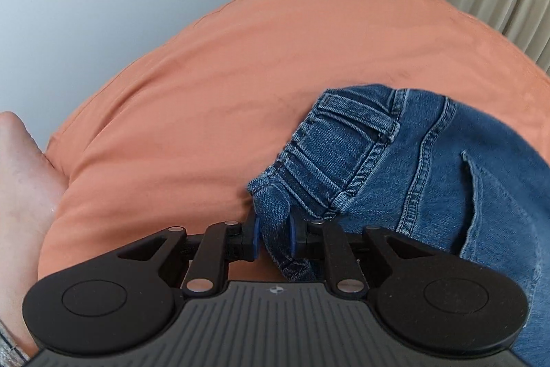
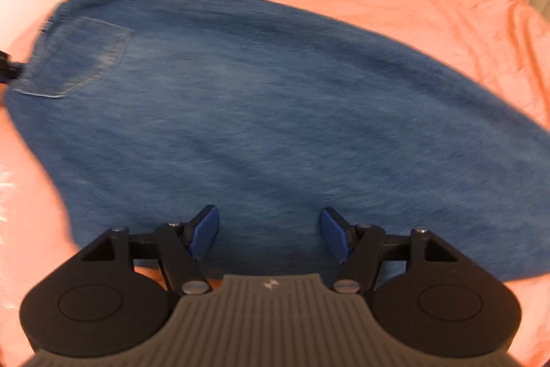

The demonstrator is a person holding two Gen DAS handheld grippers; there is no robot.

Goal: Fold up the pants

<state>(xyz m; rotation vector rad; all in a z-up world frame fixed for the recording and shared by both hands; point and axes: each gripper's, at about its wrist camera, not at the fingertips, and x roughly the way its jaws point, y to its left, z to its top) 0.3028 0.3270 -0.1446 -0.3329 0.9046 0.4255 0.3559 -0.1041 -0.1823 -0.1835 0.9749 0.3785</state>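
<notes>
Left wrist view: left gripper (image 1: pixel 273 238) pinches the limp, weighty jeans (image 1: pixel 395 160) at their waistband; right gripper (image 2: pixel 270 234), jaws wide, hovers over the leg.

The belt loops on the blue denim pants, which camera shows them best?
The left wrist view: the belt loops on the blue denim pants are sharp, just beyond the left gripper. The right wrist view shows only blurred denim and a back pocket.
</notes>
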